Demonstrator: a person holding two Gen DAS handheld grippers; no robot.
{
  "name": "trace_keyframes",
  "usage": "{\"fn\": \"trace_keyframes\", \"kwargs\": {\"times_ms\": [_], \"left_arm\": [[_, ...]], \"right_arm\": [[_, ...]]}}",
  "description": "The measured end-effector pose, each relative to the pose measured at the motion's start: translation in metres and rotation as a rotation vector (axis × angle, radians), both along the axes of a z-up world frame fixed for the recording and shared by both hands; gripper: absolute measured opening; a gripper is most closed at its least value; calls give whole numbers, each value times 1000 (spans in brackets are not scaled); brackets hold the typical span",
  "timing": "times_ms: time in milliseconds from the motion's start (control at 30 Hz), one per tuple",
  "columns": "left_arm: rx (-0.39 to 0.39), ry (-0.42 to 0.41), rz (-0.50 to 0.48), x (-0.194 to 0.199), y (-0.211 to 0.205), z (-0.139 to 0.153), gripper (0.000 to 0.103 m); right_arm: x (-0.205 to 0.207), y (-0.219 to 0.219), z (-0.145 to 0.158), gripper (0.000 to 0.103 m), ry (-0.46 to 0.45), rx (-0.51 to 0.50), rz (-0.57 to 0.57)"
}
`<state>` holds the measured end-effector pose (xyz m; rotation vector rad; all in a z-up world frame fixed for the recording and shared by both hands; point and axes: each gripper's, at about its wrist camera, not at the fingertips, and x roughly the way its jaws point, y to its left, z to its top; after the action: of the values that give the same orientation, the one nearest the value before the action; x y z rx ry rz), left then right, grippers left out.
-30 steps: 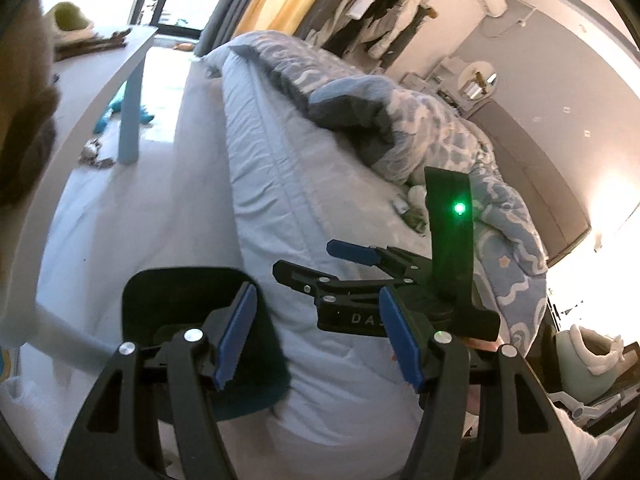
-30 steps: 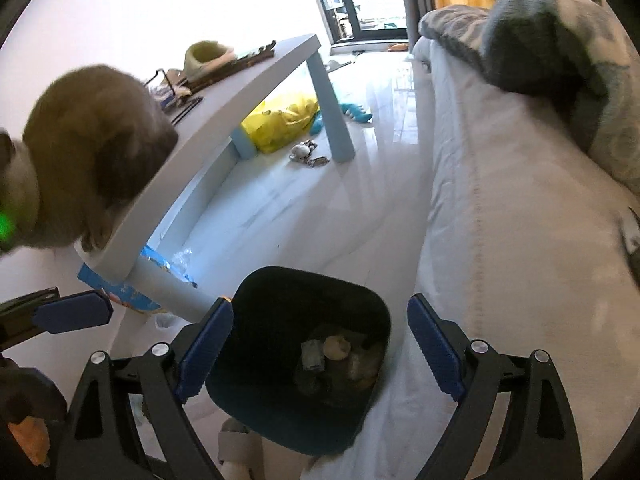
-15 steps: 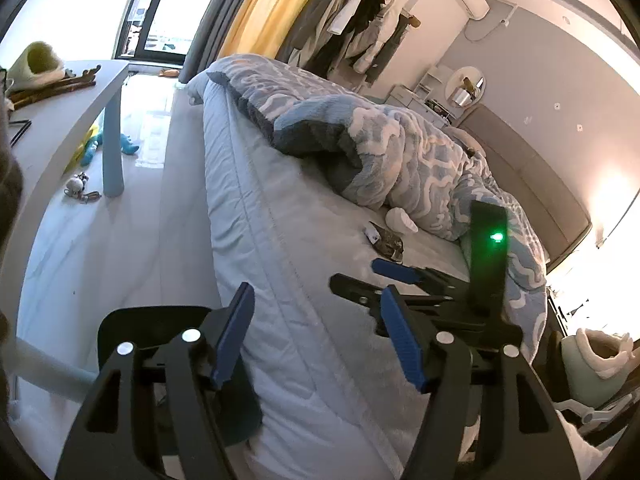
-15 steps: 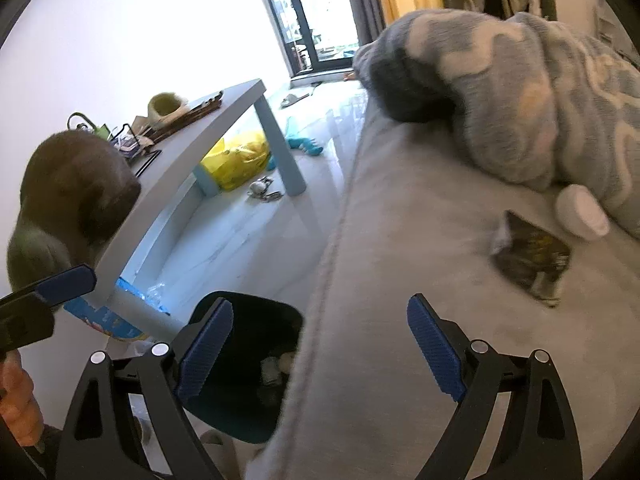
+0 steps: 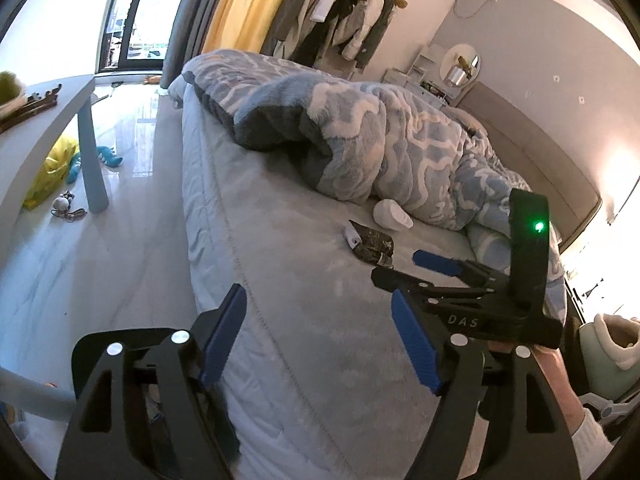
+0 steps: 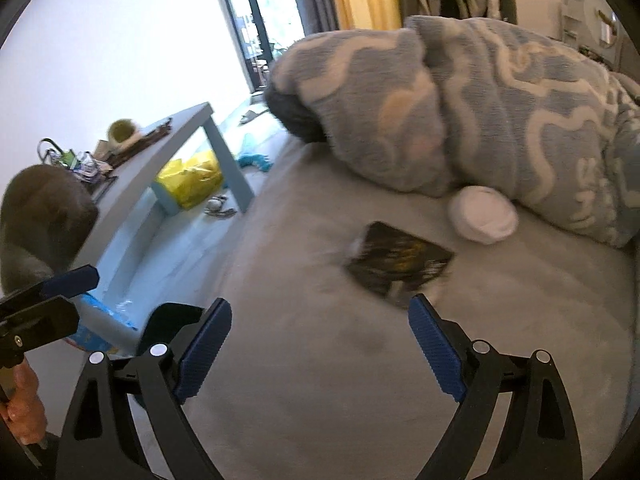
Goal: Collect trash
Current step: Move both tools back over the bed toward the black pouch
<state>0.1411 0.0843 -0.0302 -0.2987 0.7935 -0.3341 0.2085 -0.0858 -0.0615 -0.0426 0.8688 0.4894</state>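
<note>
We saw a grey bed [image 5: 304, 320] with a blue patterned blanket [image 5: 380, 140] bunched along its far side. A grey table [image 6: 160, 152] stood on the floor beside the bed. A dark bin [image 5: 120, 344] sat on the floor against the bed's edge. Our left gripper [image 5: 320, 344] hung above that edge, jaws wide, holding nothing. Our right gripper [image 6: 320, 344] hovered over the mattress, jaws also wide and empty. Just beyond its right finger lay a dark wrapper [image 6: 400, 268], flat on the sheet. A white wad [image 6: 482, 214] rested near it, against the blanket.
</note>
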Motion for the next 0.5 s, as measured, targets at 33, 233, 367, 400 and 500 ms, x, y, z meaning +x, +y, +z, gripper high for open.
{"fn": "trace_keyframes", "kwargs": {"times_ms": [33,233,367,400,500], "left_arm": [[5,0,-1,2,-3,-1,81],[39,4,-11,22,-23,-7,82],[60,2,-22,33,-33,-11,84],[64,1,-24,36,-35,-12,84],[68,10,-36,47,-44,-17,87]], "right_arm": [[2,-2,0,92,-5,-12,-2],[18,-21,2,93,-24,-41,-22],[28,-32,1,94,-26,-50,-40],[32,-37,1,94,-26,-50,-47],[41,-45,0,95,-25,-50,-63]]}}
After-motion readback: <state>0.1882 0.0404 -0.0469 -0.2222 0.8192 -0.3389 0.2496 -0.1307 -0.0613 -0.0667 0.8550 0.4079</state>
